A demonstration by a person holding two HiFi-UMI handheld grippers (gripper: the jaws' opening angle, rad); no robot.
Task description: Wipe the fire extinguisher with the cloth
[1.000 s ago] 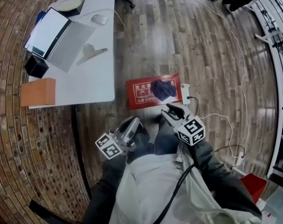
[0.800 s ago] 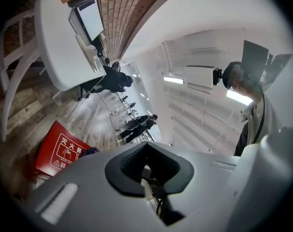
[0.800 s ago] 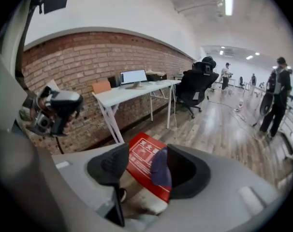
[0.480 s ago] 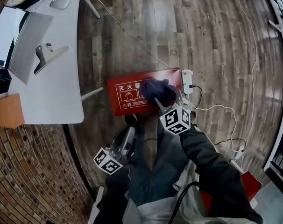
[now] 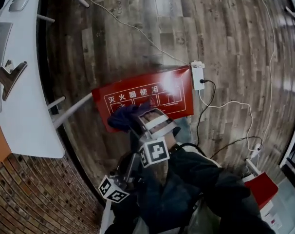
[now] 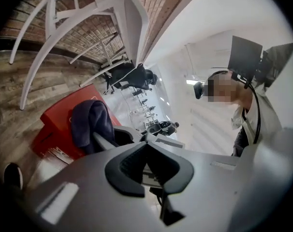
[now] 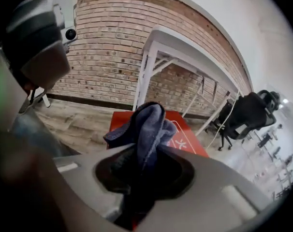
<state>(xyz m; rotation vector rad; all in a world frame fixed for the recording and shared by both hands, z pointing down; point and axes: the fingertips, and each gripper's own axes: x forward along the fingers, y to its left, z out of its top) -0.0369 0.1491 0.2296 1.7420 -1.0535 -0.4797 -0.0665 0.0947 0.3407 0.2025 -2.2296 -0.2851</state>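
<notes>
Since a second earlier both grippers had dropped toward the floor, and the right gripper (image 5: 139, 117) had reached the lower left edge of the red fire extinguisher box (image 5: 159, 89). Its fingers had just been closing and now pinched the soft, crumpled dark-blue cloth (image 7: 149, 122), which bunched up between them. The flat, glossy rectangular box with white lettering lay on the wood-plank floor (image 5: 225, 57) at centre frame. The left gripper (image 5: 134, 161) hung lower in the frame, fingers pressed together on nothing.
</notes>
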